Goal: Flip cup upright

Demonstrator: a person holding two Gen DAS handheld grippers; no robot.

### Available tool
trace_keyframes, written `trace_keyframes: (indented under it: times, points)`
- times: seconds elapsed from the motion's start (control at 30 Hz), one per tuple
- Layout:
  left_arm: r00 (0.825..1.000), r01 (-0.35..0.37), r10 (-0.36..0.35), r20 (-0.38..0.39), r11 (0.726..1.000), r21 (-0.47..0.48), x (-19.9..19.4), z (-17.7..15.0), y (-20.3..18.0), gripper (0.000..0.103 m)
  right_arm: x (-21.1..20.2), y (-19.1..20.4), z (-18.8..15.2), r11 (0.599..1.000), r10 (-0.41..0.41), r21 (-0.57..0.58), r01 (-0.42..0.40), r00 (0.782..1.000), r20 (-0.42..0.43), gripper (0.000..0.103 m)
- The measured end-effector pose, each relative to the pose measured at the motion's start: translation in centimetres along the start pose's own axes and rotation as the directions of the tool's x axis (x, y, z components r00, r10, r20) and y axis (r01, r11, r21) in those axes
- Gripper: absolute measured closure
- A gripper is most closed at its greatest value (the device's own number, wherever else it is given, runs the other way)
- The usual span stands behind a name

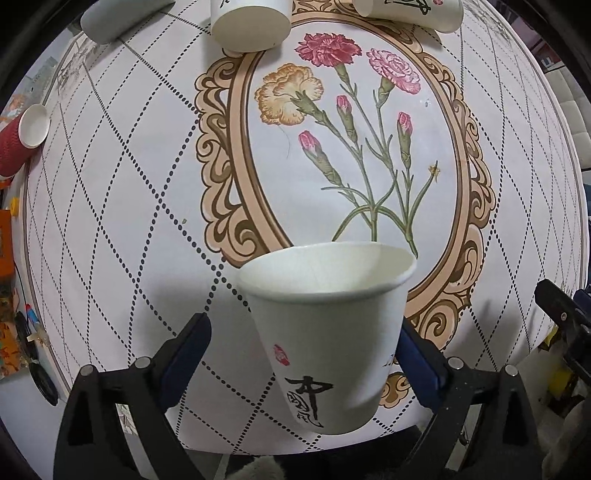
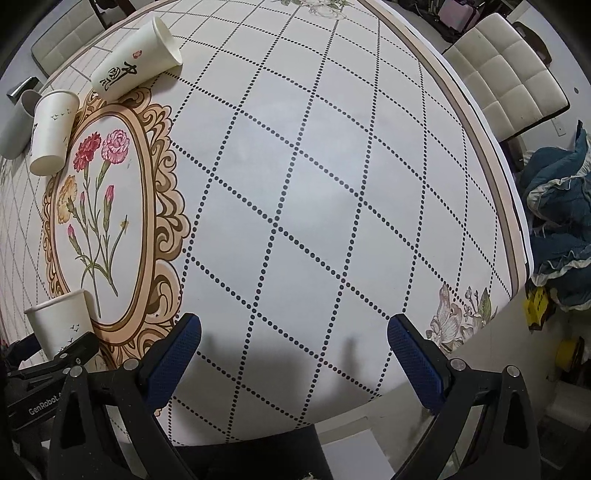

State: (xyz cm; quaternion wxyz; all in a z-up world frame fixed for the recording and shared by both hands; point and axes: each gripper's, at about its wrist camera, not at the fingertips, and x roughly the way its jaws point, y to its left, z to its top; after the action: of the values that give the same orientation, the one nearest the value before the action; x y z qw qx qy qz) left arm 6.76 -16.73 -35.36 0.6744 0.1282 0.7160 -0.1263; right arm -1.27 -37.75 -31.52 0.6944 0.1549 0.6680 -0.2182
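Observation:
A white paper cup (image 1: pixel 328 339) with black calligraphy stands upright, mouth up, near the table's front edge between my left gripper's fingers. My left gripper (image 1: pixel 306 347) is open; its left finger (image 1: pixel 192 339) is apart from the cup and the right finger (image 1: pixel 417 354) is right at the cup's side. The same cup shows in the right wrist view (image 2: pixel 61 325) at the far left, beside the left gripper's finger. My right gripper (image 2: pixel 293 343) is open and empty above bare tablecloth.
Two white cups (image 1: pixel 251 26) (image 1: pixel 410 11) lie on their sides at the far end of the flower oval (image 1: pixel 236 147), with a grey cup (image 1: pixel 110 22) and a red cup (image 1: pixel 18 144) to the left. A padded chair (image 2: pixel 506 85) stands beyond the table's right edge.

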Motion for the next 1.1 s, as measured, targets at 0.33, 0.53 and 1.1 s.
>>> trace_keyframes:
  times: [0.33,0.53,1.1]
  points:
    - [1.000,0.004,-0.004,0.019,1.000,-0.008,-1.4,-0.6,0.2,0.006,-0.5,0.1,-0.4,1.000,0.002,-0.006,-0.002,1.000,0.011,0.001]
    - [0.999,0.020,-0.020,0.030,1.000,-0.010,-2.9,-1.0,-0.1,0.006,-0.7,-0.1,-0.8,1.000,0.009,-0.009,-0.009,1.000,0.012,0.001]
    - [0.975,0.065,-0.047,0.215,0.995,-0.074,-13.9,-4.8,0.5,0.006,-5.1,-0.8,-2.4,0.998,0.063,-0.029,-0.061,0.995,0.072,0.001]
